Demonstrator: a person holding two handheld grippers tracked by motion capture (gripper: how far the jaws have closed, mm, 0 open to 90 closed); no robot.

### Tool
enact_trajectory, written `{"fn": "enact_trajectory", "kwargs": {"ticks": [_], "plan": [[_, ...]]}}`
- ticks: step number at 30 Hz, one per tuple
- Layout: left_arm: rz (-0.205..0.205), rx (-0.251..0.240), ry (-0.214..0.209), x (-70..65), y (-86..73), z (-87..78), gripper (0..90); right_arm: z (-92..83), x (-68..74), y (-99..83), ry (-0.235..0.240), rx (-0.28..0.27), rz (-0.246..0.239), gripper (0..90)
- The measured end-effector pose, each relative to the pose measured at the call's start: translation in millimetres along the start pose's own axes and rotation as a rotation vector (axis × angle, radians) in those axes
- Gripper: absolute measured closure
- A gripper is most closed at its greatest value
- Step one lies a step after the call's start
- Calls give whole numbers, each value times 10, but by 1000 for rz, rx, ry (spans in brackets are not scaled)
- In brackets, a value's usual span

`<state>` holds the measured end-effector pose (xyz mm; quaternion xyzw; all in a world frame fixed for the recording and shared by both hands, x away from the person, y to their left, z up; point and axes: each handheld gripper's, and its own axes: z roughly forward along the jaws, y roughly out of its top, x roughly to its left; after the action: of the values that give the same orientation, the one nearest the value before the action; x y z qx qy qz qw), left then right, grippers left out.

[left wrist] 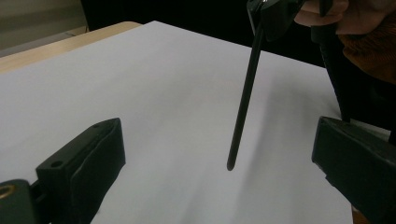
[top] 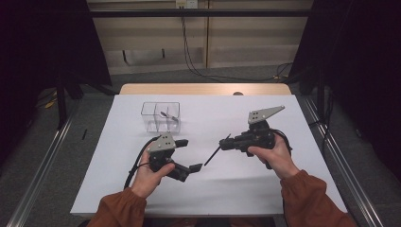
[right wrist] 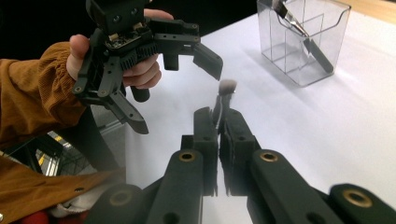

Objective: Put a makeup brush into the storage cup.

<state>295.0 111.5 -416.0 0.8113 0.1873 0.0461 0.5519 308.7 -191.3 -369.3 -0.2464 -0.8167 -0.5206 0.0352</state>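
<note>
Between the closed jaws of the right hand-held gripper (right wrist: 219,126), a makeup brush (right wrist: 226,93) sticks out, clamped.

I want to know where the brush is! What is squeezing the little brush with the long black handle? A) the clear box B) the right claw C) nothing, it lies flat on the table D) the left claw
B: the right claw is shut on the brush, whose black handle hangs below it over the table.

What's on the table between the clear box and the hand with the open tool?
Nothing: in the high view, bare white table lies between the clear box and the left tool. A brush sits inside the box.
</note>
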Motion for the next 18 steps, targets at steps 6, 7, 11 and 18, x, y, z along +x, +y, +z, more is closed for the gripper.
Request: {"fn": "enact_trajectory", "kwargs": {"ticks": [6, 7, 11, 18], "plan": [[-5, 0, -13, -4, 60, 68, 24, -12, -35, 44, -8, 28, 19, 860], [-8, -2, -17, -5, 67, 82, 24, -8, -40, 49, -7, 34, 20, 860], [-4, 9, -22, -1, 94, 121, 24, 16, -63, 68, -10, 65, 23, 860], [13, 17, -17, 21, 87, 195, 43, 77, -77, 105, -17, 123, 16, 860]]}}
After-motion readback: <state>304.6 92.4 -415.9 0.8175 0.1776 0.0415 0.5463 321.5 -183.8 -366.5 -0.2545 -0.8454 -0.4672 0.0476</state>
